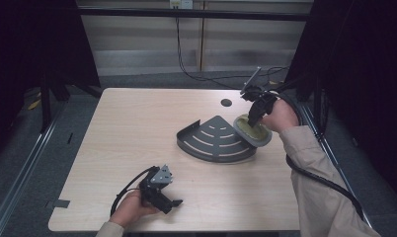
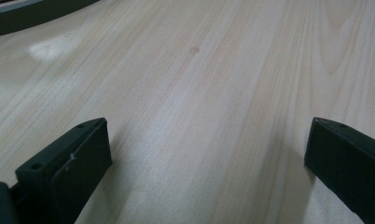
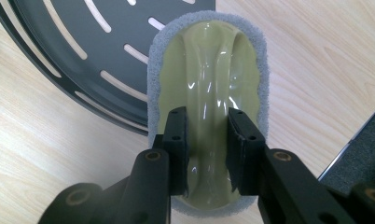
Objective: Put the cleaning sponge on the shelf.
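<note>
Left gripper (image 1: 163, 197) rests near desk (image 1: 137, 128) edge, fingers (image 2: 78, 158) wide, empty; right gripper (image 3: 208, 154) clamps scrub pad (image 3: 209, 84) handle over rack (image 1: 216, 140) rim, likely mid-placement, next lower and release.

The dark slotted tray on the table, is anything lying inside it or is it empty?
Partly covered: the scrubbing pad, shut in the right gripper, overlaps the tray edge; whether it touches, cannot tell.

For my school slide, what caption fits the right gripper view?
Right gripper holds a scrubber by its handle, over the grey slotted tray's edge.
</note>
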The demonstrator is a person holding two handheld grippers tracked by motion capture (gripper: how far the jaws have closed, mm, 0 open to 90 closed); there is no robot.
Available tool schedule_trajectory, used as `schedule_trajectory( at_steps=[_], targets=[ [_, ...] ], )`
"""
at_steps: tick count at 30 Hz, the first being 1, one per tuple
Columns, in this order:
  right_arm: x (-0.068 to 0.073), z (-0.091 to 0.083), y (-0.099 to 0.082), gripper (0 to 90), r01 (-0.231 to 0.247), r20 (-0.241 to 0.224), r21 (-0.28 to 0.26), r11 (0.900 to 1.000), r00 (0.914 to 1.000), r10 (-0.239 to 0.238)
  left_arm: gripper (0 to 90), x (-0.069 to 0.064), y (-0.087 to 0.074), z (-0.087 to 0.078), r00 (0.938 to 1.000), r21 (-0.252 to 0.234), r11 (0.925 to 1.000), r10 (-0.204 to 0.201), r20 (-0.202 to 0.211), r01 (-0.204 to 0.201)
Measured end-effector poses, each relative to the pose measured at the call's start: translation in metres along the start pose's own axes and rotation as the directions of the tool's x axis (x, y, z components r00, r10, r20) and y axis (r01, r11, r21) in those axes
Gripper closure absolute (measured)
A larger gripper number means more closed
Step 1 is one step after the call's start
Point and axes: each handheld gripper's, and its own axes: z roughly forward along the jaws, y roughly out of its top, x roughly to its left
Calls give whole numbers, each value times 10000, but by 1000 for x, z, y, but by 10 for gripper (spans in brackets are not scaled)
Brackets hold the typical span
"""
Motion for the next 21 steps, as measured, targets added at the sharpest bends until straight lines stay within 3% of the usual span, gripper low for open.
schedule_trajectory(
  at_steps=[21],
  targets=[
    [10,12,15,714,243,-33,-9,9997,9997,-243,0,0,0,0,10000,3,10000,0,0,0]
  ],
)
